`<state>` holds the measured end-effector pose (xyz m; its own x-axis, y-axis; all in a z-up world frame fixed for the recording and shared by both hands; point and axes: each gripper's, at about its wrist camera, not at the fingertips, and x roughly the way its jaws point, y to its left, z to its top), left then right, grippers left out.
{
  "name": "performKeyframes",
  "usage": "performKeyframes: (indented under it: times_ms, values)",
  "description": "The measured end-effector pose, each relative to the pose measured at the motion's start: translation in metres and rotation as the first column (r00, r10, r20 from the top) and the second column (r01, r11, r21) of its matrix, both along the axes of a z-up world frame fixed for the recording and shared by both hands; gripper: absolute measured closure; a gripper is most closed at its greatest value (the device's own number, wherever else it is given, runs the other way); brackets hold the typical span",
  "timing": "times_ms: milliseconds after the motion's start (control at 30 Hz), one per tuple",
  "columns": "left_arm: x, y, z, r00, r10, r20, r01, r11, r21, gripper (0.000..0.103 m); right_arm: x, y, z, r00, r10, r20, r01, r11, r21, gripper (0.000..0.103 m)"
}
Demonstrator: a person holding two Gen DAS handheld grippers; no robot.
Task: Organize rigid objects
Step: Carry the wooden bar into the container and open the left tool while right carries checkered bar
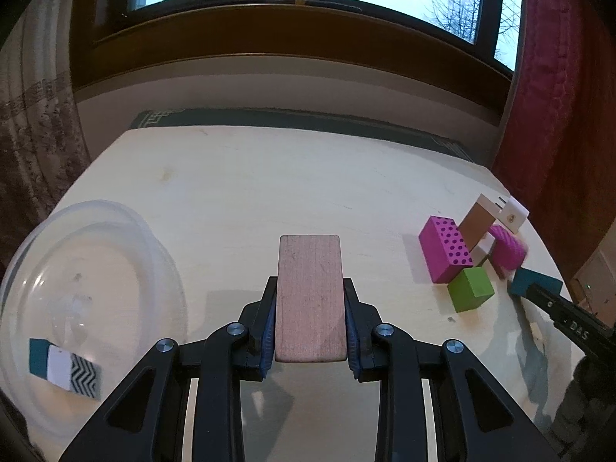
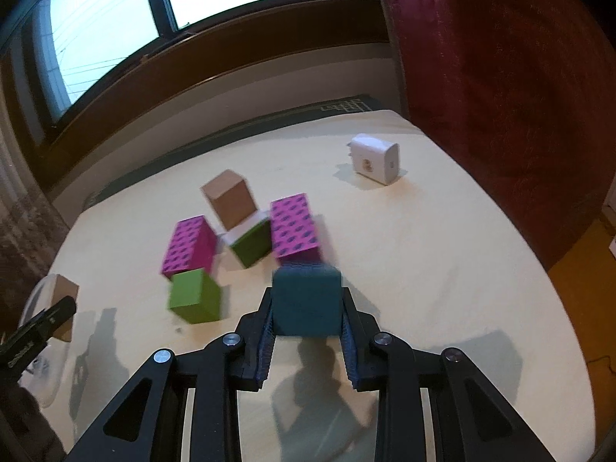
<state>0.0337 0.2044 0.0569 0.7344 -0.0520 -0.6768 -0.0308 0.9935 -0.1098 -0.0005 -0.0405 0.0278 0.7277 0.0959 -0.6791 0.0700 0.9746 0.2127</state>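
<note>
My left gripper (image 1: 310,319) is closed on a plain wooden block (image 1: 311,300), its pads pressed against the two long sides, and the block sticks out ahead of the jaws above the table (image 1: 231,184). My right gripper (image 2: 308,323) is clamped the same way on a teal block (image 2: 307,302).

The main risk, as I judge it, is on the right. The teal block sits just beside the pile, with a pink dotted block (image 2: 294,227) at about 12 o'clock from it and a green cube (image 2: 195,300) at 9 o'clock. The pile shows blurred in the right wrist view, so I may be moving fast; a careless swing could knock the cube or topple the brown block (image 2: 231,202) leaning on its neighbours. On the left, the wooden block is gripped only near its rear end, so a jolt could let it pivot or slip out.

The clear bowl (image 1: 23,269) lies at about 9 o'clock from my left gripper, near it, with a striped block (image 1: 65,369) inside. I take it as the place for the blocks. Its rim stands up, so I must lift the wood over it, not push through. A white plug adapter (image 2: 375,161) lies well apart at 1 o'clock from my right gripper.
</note>
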Motion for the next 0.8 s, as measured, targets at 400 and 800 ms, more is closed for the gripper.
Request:
performKeyframes:
  times_ms: [400, 800]
  values:
    - [-0.014, 0.024, 0.006, 0.999, 0.042, 0.034, -0.043, 0.999, 0.005, 0.073, -0.020, 0.022, 0.007, 0.999, 0.048, 0.012, -0.048, 0.999, 0.004, 0.072]
    - [-0.028, 0.059, 0.009, 0.993, 0.104, 0.047, -0.104, 0.995, -0.007, 0.073, -0.022, 0.038, 0.002, 0.997, 0.080, -0.013, -0.080, 0.997, -0.001, 0.071]
